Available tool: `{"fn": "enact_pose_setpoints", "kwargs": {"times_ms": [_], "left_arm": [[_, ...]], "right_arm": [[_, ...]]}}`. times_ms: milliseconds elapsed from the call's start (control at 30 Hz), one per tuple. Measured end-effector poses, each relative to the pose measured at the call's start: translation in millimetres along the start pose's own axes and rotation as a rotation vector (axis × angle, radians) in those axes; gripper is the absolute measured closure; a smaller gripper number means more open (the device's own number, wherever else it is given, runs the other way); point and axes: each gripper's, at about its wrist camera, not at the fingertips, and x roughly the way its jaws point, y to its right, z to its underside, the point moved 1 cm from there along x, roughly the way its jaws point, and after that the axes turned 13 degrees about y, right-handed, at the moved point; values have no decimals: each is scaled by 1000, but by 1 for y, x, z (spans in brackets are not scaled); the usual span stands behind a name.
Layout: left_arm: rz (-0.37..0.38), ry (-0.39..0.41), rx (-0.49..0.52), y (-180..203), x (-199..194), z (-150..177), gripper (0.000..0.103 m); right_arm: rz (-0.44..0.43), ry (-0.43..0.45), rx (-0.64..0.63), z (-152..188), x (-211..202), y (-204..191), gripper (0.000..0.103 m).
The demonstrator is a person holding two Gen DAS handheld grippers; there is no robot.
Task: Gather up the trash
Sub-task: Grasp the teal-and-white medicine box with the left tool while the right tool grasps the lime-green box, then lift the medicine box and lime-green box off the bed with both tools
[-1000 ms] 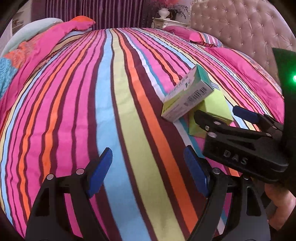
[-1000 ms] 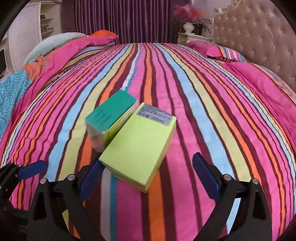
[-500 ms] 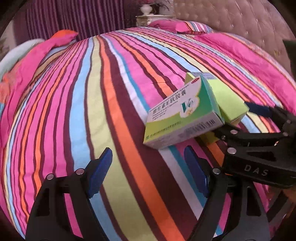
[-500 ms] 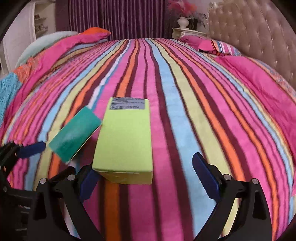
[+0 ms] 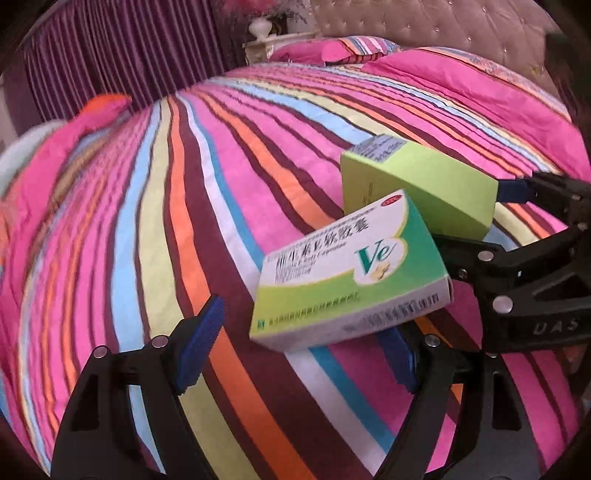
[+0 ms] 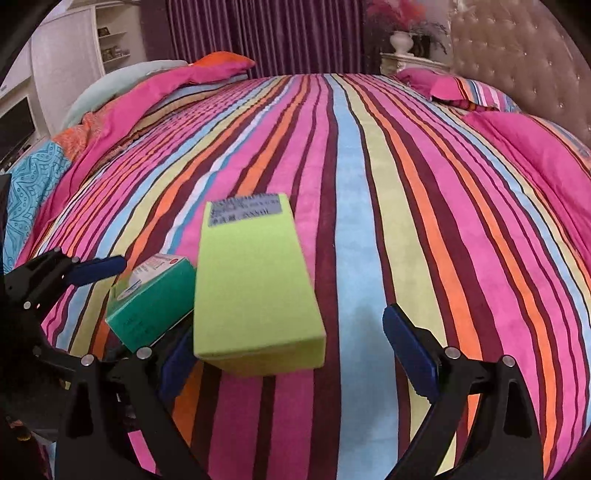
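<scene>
Two boxes sit side by side on the striped bedspread (image 6: 369, 177): a lime-green carton (image 6: 255, 291) with a grey label at its far end, and a green-and-white medicine box (image 5: 351, 273) marked "Ve", tilted up on one edge and touching the carton's left side. In the right wrist view the carton lies between the right tongs (image 6: 295, 354), fingers spread wide, its near end just beside the left blue pad (image 6: 177, 358). The left tongs (image 5: 299, 354) gape too, the medicine box sitting over the right finger (image 5: 400, 354). From the left camera, the right tongs reach in from the right edge. Far off: pink pillows (image 6: 454, 86), a tufted headboard (image 6: 517, 55), purple curtains (image 6: 266, 33).
</scene>
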Motion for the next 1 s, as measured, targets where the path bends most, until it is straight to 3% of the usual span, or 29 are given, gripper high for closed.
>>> {"fn": "enact_pose_setpoints", "kwargs": {"times_ms": [67,133,200,267,300,333,433,633,1000], "left_arm": [[-17,23,38,6,0,-2,25],[13,37,40,10,1,-3,28],[34,38,32,13,3,-4,44],[10,32,21,12,5,-2,53],[4,32,7,9,5,-2,69],[21,25,-40,2,5,-2,73],[60,16,-159,-13,3,0,74],[107,28,-288,-23,-15,5,74],[125,40,-356,-1,-97,39,74]], "right_arm": [[-14,-8,5,-1,4,1,29],[-38,-27,24,0,8,0,43],[-55,-35,44,1,12,-1,52],[-54,-29,71,1,11,0,53],[-54,-28,86,1,10,1,53],[-55,-27,94,1,9,2,54],[-50,-18,81,3,3,-2,54],[-10,-10,98,7,-19,-2,54],[11,-19,87,43,-89,-26,54]]}}
